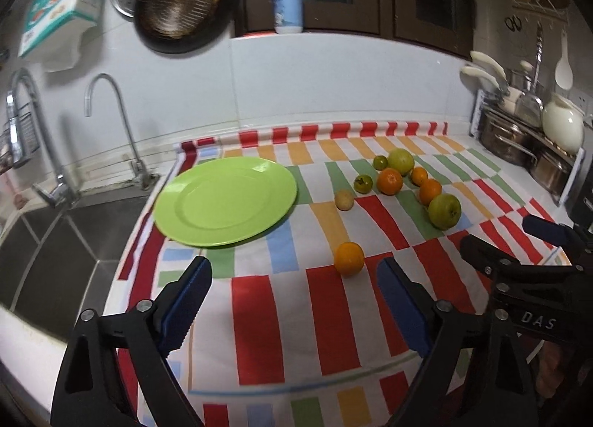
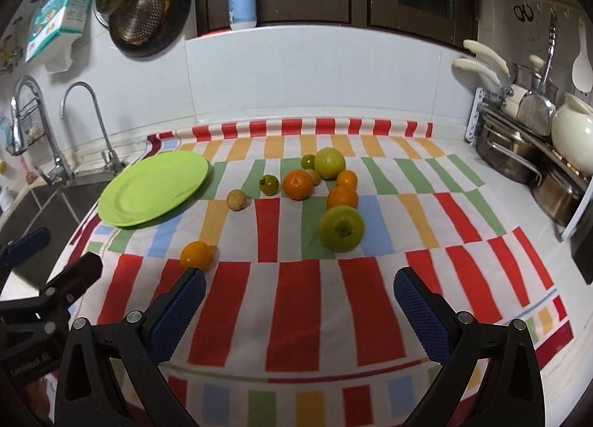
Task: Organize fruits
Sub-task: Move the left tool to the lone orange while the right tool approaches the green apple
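Nothing looks sorted yet: the green plate (image 2: 152, 189) lies bare on the striped cloth (image 2: 296, 301) at the sink end of the desk, and every fruit is off it. A lone orange (image 1: 348, 258) sits nearest, just ahead of the left gripper (image 1: 292, 293), a small tan fruit (image 2: 236, 199) lies between plate and cluster, and the rest, among them a green apple (image 2: 341, 227), oranges and small green fruits, bunch well to the right. Both the left and the right gripper (image 2: 300, 301) hover low with fingers spread wide and pinching nothing, so by my reading the whole job remains, likely starting with that orange.
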{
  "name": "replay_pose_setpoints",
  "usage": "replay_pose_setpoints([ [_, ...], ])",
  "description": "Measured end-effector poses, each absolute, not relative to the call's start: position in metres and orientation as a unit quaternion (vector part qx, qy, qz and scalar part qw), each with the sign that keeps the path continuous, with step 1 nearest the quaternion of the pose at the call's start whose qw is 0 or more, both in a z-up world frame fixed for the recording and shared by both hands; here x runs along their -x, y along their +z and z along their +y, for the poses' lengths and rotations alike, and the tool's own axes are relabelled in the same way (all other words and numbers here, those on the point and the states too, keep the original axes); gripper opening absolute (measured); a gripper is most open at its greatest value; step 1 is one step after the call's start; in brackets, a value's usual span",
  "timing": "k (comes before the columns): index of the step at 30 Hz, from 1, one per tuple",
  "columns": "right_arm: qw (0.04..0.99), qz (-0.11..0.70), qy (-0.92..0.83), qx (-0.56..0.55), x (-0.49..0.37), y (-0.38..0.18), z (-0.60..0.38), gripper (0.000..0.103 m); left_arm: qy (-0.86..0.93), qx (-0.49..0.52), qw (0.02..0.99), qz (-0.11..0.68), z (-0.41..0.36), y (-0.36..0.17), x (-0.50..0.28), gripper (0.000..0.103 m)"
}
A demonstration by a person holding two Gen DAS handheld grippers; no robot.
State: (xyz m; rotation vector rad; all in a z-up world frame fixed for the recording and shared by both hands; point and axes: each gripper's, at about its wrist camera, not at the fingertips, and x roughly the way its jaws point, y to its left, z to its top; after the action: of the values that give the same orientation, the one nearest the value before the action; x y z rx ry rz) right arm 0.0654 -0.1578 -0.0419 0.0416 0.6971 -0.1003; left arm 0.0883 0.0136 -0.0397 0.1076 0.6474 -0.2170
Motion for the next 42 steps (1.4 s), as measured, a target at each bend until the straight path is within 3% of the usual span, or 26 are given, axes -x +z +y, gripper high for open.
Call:
replay_pose_setpoints([
  [10,0.931,0.357,-0.074,-0.015,-0.100,-0.058,-0.164,0.102,-0.125,-0.051,0.930,0.342,-0.007,-0.064,-0.118,0.084],
  [18,0.922,0.385,-0.041,-0.001,-0.128,-0.078,-0.188,0.098,-0.100,-0.037,0.917,0.383,-0.031,-0.085,-0.137,0.071],
  [25,0.914,0.405,-0.029,-0.011,-0.145,-0.093,-0.205,0.086,-0.097,-0.018,0.909,0.405,-0.041,-0.099,-0.147,0.065],
  [36,0.909,0.415,-0.025,-0.016,-0.168,-0.106,-0.217,0.070,-0.092,-0.018,0.899,0.428,-0.053,-0.112,-0.162,0.043],
  [42,0.907,0.420,-0.014,-0.017,-0.177,-0.111,-0.220,0.058,-0.096,-0.006,0.892,0.442,-0.056,-0.116,-0.169,0.037],
])
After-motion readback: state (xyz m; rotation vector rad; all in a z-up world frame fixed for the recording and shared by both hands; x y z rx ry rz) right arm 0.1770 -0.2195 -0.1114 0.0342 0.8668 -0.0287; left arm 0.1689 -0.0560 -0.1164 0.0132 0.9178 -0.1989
